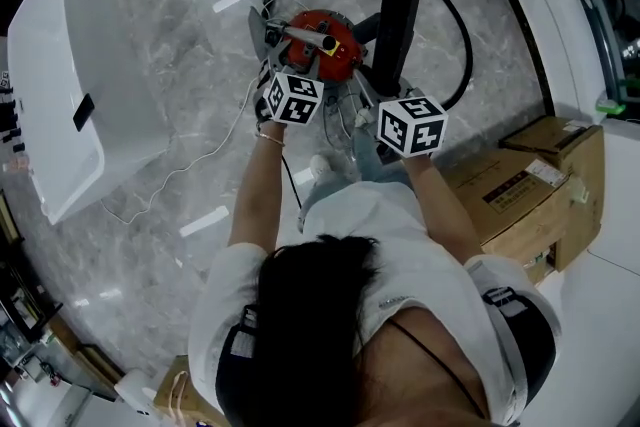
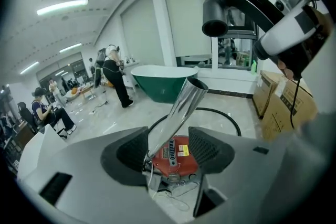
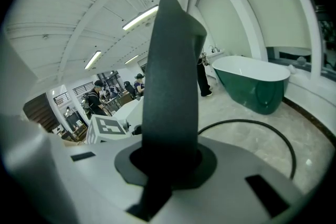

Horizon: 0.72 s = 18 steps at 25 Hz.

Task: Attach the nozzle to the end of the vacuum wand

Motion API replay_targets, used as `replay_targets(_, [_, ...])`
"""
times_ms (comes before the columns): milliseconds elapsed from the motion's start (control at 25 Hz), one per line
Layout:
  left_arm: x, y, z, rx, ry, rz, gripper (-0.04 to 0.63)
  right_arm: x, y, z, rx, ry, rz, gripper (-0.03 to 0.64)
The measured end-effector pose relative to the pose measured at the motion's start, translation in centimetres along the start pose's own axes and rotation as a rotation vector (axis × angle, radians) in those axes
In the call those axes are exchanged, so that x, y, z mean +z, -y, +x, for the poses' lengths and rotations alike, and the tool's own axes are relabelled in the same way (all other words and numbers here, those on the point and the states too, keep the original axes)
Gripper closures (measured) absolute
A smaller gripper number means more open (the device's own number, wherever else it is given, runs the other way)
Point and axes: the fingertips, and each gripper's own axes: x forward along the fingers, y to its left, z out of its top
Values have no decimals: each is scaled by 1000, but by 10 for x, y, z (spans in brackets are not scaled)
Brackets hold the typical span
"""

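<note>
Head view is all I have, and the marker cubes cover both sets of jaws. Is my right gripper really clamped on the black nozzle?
Observer: Yes. The right gripper is shut on the nozzle, which stands straight up out of its pads.
Operator: And the left one?
Observer: The left gripper is open. The metal wand runs up between its pads and is not pinched.
Operator: Which way does the wand's open end face?
Observer: It tilts up and away from that gripper, toward the green bathtub.
</note>
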Motion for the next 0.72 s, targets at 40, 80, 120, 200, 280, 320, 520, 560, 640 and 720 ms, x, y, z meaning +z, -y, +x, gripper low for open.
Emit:
replay_targets(40, [1, 0, 3, -5, -2, 10, 370, 0, 2, 3, 2, -6, 1, 571])
replay_targets(80, [2, 1, 5, -9, -2, 26, 370, 0, 3, 6, 6, -12, 1, 571])
replay_targets(120, [3, 2, 8, -13, 0, 46, 370, 0, 4, 9, 11, -17, 0, 571])
replay_targets(200, [4, 3, 15, -21, 4, 85, 370, -1, 5, 16, 25, -31, -6, 571])
replay_targets(280, [3, 0, 22, -29, 1, 101, 370, -4, 5, 23, 38, -45, -10, 571])
replay_targets(320, [3, -2, 26, -34, -3, 105, 370, -4, 5, 26, 42, -49, -9, 571])
replay_targets(520, [9, -2, 36, -85, 20, 205, 370, -1, 5, 34, 58, -59, 0, 571])
replay_targets(560, [10, -1, 37, -94, 30, 222, 370, -1, 6, 35, 58, -64, -1, 571])
replay_targets(640, [11, 1, 39, -116, 43, 247, 370, -2, 8, 36, 61, -69, 0, 571])
replay_targets(720, [11, 5, 42, -139, 42, 306, 370, -2, 9, 37, 67, -67, 2, 571])
